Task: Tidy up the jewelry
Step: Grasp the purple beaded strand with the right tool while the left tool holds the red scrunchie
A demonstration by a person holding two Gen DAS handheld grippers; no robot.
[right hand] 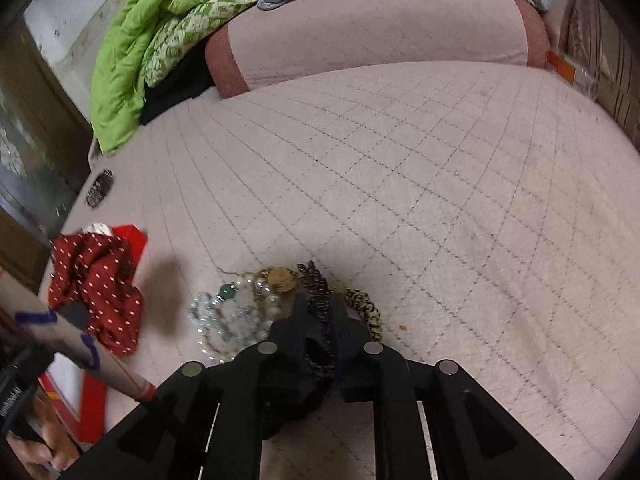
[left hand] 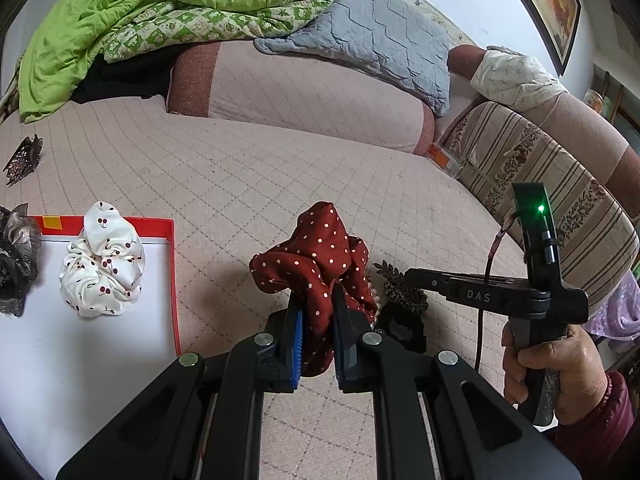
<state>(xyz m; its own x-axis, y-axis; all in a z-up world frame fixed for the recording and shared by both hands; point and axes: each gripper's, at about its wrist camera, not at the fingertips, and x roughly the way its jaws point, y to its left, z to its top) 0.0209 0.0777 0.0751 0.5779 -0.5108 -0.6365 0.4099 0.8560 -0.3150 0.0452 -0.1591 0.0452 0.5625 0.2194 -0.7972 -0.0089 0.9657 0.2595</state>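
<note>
From the left wrist view, the left gripper (left hand: 318,320) held a red dotted scrunchie (left hand: 316,256) pinched between its fingers, lifted just right of the red-rimmed tray (left hand: 174,280), where a white cherry-print scrunchie (left hand: 102,268) already lay. The carry to the tray seemed under way; next came a short move left and a release. From the right wrist view, the right gripper (right hand: 318,320) was closed on a dark patterned hair tie (right hand: 320,308), well right of the tray (right hand: 92,400), beside a bead necklace (right hand: 228,316).
</note>
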